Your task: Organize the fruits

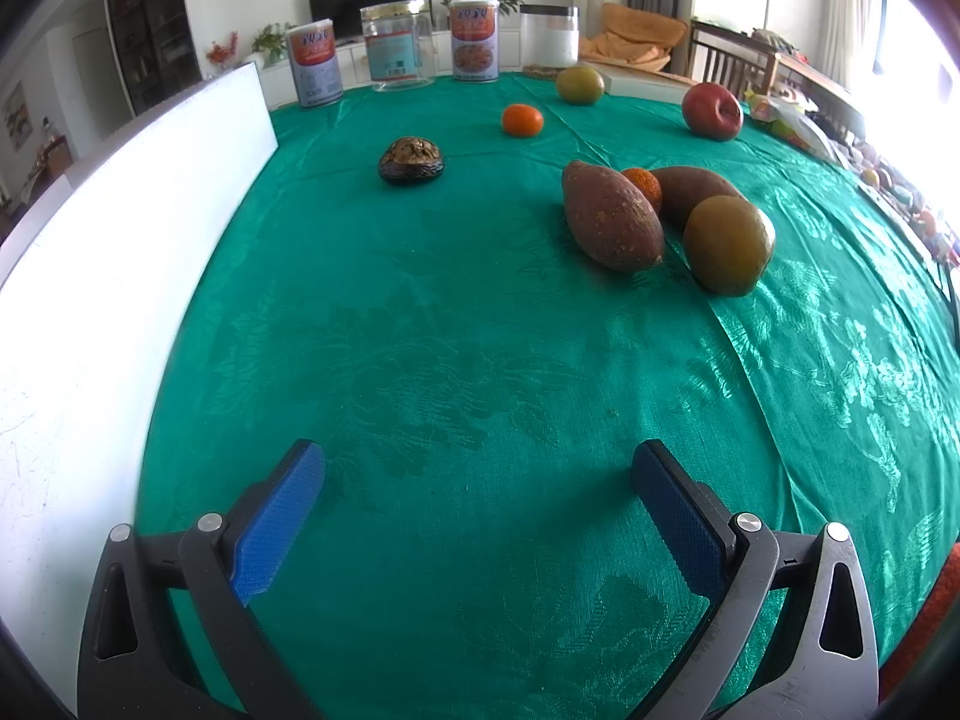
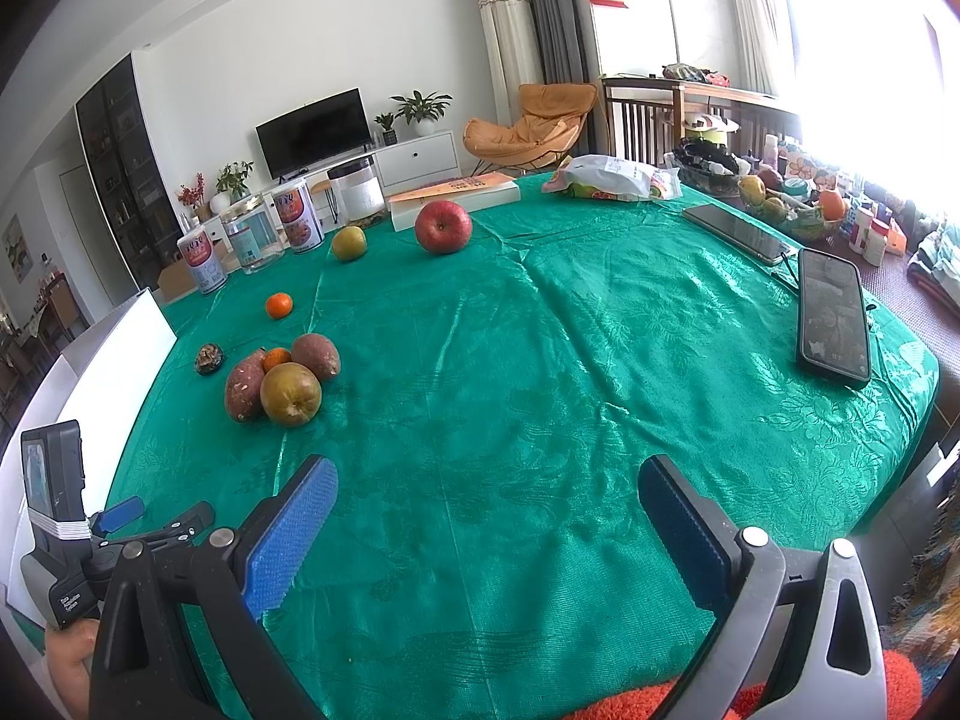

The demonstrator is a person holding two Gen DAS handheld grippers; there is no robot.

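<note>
Half hidden behind the near sweet potato (image 1: 609,219): a small orange (image 1: 645,185). Blown out at three o'clock: the window (image 2: 888,90).

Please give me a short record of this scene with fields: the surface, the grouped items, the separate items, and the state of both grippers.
surface: green tablecloth
grouped items: two sweet potatoes, a small orange and a brownish-green pear, bunched together
separate items: red apple, second pear, second small orange, dark wrinkled fruit
back edge: tins and clear jars
right side: two phones
left gripper: open, empty
right gripper: open, empty
</note>
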